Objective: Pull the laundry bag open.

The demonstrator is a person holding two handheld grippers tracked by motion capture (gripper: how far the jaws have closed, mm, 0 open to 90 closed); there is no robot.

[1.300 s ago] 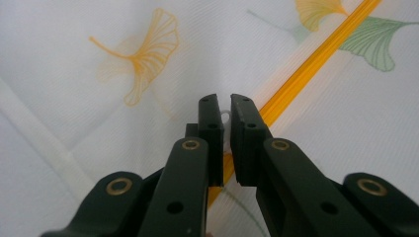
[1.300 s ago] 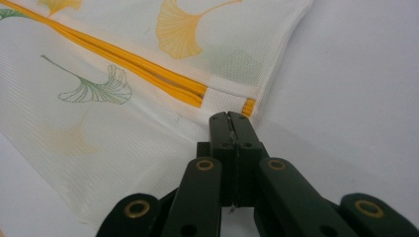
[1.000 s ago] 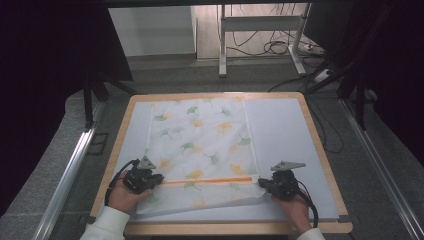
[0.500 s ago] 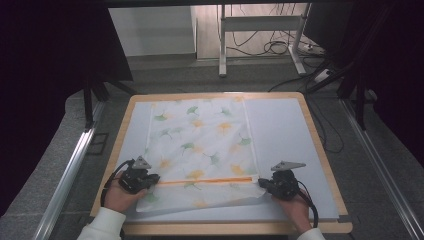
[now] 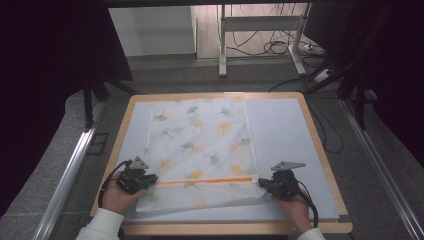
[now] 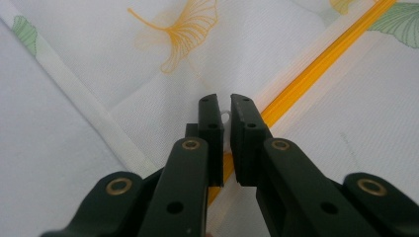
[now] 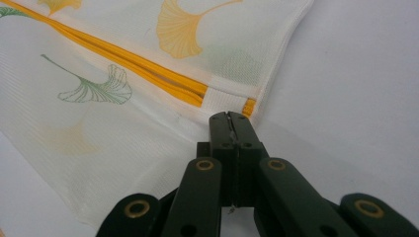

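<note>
Mesh bag [image 5: 202, 150] flat on table [image 5: 285, 130], centre-left, zip [image 5: 205, 181] running 9 to 3 near front edge. Left hand-held gripper [image 5: 150, 179] at 9 end of zip, jaws nearly together, pinching white zip pull [image 6: 226, 117]. Right hand-held gripper [image 5: 264, 185] at 3 end, pressed together on bag edge.

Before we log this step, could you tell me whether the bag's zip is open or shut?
Shut: the orange zip runs as one unbroken line across the bag.
</note>
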